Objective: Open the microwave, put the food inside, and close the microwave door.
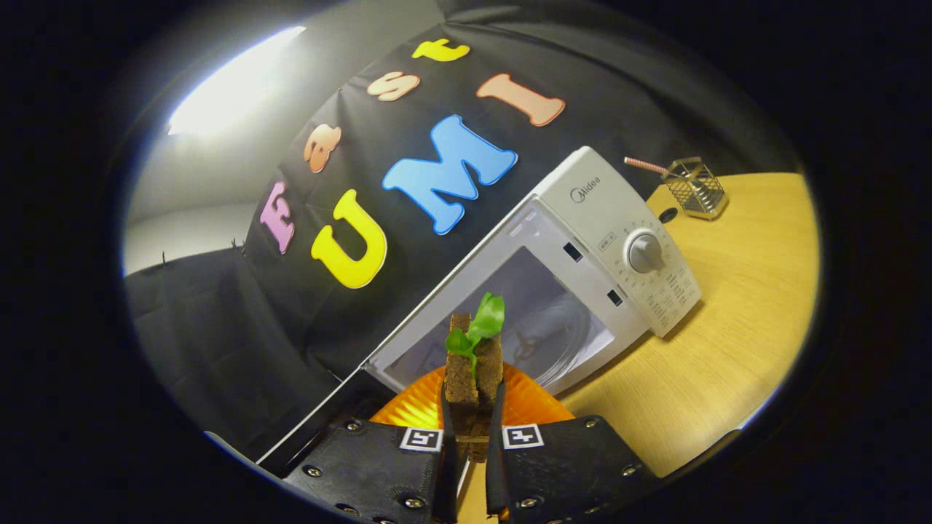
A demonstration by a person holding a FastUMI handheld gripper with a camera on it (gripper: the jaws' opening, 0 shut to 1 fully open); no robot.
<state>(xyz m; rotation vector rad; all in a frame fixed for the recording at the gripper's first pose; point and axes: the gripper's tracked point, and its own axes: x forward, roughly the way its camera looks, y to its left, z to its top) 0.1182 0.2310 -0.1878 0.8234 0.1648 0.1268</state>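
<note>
A brown sandwich (472, 367) with green lettuce (484, 324) sticking out stands on edge between my fingers. My gripper (472, 407) is shut on it, both fingers pressing its sides, and it is lifted above an orange plate (408, 407). Just beyond stands the white microwave (582, 247) with its door (313, 429) swung open to the left. The cavity (539, 320) with its glass turntable lies directly ahead of the sandwich. A round dial (644, 252) sits on the control panel at the right.
The microwave rests on a light wooden table (735, 320). A wire-mesh holder (697, 188) with a striped straw (644, 166) stands at the table's far side beyond the microwave. Black cloth forms the wall behind.
</note>
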